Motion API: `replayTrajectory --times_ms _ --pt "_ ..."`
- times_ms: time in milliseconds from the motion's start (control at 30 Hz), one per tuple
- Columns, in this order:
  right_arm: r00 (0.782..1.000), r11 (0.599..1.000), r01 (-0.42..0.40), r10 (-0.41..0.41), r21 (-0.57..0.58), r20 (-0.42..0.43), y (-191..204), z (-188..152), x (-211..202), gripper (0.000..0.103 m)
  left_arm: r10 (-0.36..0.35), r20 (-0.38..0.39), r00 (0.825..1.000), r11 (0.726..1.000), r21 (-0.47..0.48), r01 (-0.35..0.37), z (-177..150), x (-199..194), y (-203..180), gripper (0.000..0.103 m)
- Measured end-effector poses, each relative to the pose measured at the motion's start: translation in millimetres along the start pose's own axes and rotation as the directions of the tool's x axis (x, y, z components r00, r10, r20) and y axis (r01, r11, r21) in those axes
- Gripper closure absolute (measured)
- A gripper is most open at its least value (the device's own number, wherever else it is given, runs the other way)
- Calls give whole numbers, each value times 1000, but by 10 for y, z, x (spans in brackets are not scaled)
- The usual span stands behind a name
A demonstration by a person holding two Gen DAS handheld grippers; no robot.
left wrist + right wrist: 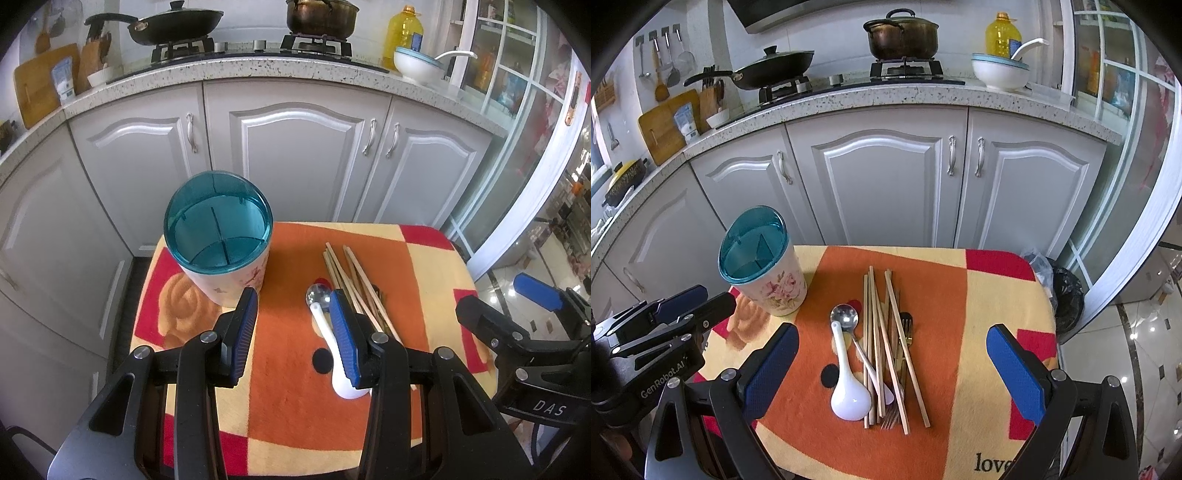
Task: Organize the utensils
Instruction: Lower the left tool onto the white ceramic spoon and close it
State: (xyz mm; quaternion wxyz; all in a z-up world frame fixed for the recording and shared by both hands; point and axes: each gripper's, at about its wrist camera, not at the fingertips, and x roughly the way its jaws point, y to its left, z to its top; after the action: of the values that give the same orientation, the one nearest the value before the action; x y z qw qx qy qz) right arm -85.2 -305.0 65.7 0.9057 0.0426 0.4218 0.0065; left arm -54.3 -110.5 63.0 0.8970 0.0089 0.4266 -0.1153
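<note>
A utensil holder (pixel 218 236) with a teal divided rim and floral white body stands at the stool's back left; it also shows in the right wrist view (pixel 762 269). A pile lies at the middle: wooden chopsticks (pixel 886 339), a white ceramic spoon (pixel 847 391), a metal spoon (pixel 844 315) and a fork (pixel 907 325). My left gripper (pixel 293 325) is open and empty, above the cloth between the holder and the pile. My right gripper (pixel 892 363) is open and empty, wide around the pile from above.
The stool is covered by an orange, red and cream cloth (pixel 993 295). Grey kitchen cabinets (pixel 886 184) stand close behind it. A black bin bag (pixel 1067 295) sits at the right. A glass door (pixel 1137 184) is further right.
</note>
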Motion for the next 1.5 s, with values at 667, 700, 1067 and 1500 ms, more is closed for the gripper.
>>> replayTrajectory --times_ms 667,700,1067,1500 --pt "994 999 -14 17 36 -110 -306 -265 602 1 -84 -211 974 992 -112 61 -285 724 158 63" --pt "992 999 -23 28 39 -121 -346 -300 686 2 -101 -232 967 989 -126 73 -321 814 156 63" --pt "969 991 -130 136 45 -208 -475 -392 1175 27 -109 -268 957 987 -142 73 -425 1545 -96 64" --pt "927 963 -253 269 95 -260 -627 31 1818 56 -83 -288 954 991 -127 48 -262 1991 -243 90"
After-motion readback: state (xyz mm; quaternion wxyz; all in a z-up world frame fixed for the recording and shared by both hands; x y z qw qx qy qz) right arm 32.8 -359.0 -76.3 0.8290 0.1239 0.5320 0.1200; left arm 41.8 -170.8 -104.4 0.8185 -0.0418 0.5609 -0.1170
